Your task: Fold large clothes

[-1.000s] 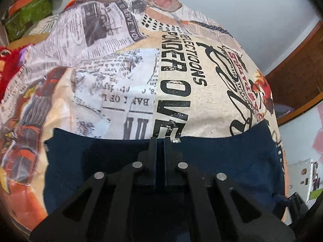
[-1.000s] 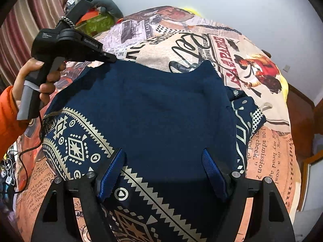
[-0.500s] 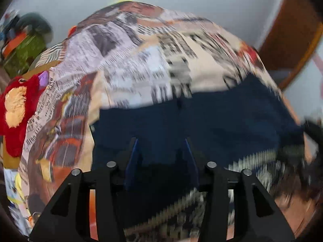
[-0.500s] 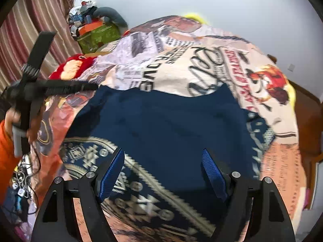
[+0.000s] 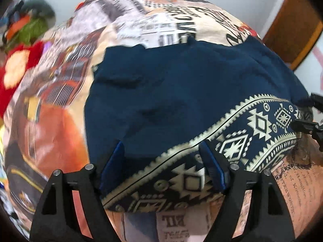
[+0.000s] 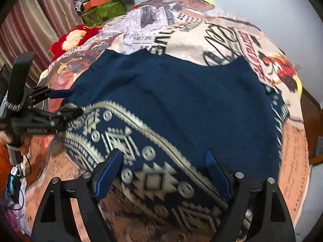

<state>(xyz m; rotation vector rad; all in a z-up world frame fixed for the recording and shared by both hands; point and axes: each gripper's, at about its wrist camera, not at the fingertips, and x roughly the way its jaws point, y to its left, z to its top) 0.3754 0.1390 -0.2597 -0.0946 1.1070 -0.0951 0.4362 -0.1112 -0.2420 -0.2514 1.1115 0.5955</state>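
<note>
A navy garment (image 5: 181, 84) with a cream geometric border band (image 5: 252, 127) lies folded flat on the bed; it also shows in the right wrist view (image 6: 191, 104). My left gripper (image 5: 162, 161) is open and empty, hovering over the garment's near edge; in the right wrist view it (image 6: 68, 102) sits at the garment's left edge. My right gripper (image 6: 161, 171) is open and empty above the patterned band; its tip shows in the left wrist view (image 5: 310, 119) at the garment's right edge.
The bed carries a newspaper-print cover (image 6: 201, 32). A red plush toy (image 6: 74, 36) lies at the bed's far left edge, with a green box and clutter (image 6: 103, 10) behind it. Striped curtains (image 6: 30, 24) hang at left. A wooden frame (image 5: 290, 26) stands at right.
My left gripper has let go of the garment's far edge, opened, and pulled back to its near edge. My right gripper stayed open and drew back slightly.
</note>
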